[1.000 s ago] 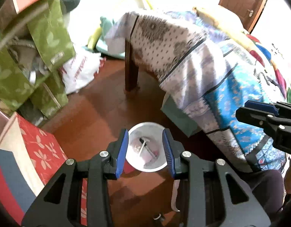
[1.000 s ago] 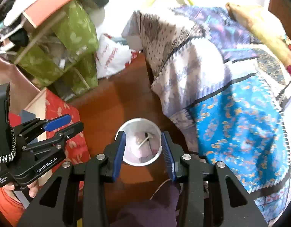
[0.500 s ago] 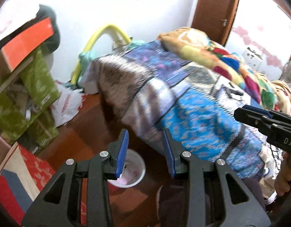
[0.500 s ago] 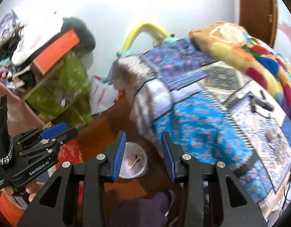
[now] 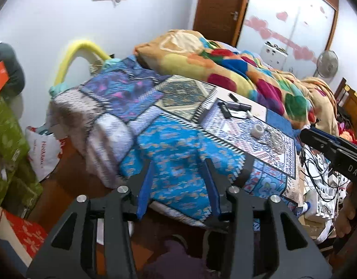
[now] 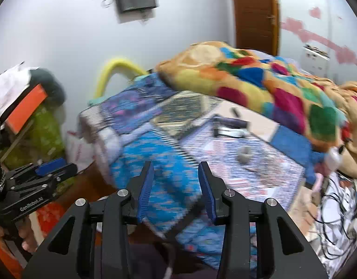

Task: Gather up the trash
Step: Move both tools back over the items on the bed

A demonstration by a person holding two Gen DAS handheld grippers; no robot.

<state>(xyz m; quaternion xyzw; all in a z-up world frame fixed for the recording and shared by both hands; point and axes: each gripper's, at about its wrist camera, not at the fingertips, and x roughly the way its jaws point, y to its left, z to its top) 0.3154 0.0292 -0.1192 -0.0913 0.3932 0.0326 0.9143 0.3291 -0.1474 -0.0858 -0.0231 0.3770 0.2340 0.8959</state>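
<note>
Both tongs, left tongs [image 5: 178,186] and right tongs [image 6: 176,187], gape empty above the bed [image 5: 178,153]; small clutter [image 5: 257,130] lies uncollected there, so pickup seems ahead.

Motion blur is smearing the whole right wrist view, leaving the small items [image 6: 232,125] on the patchwork bedspread [image 6: 169,153] unidentifiable. In the left wrist view, the frame's right edge is cutting off the right gripper [image 5: 334,147], concealing its jaw state.
</note>
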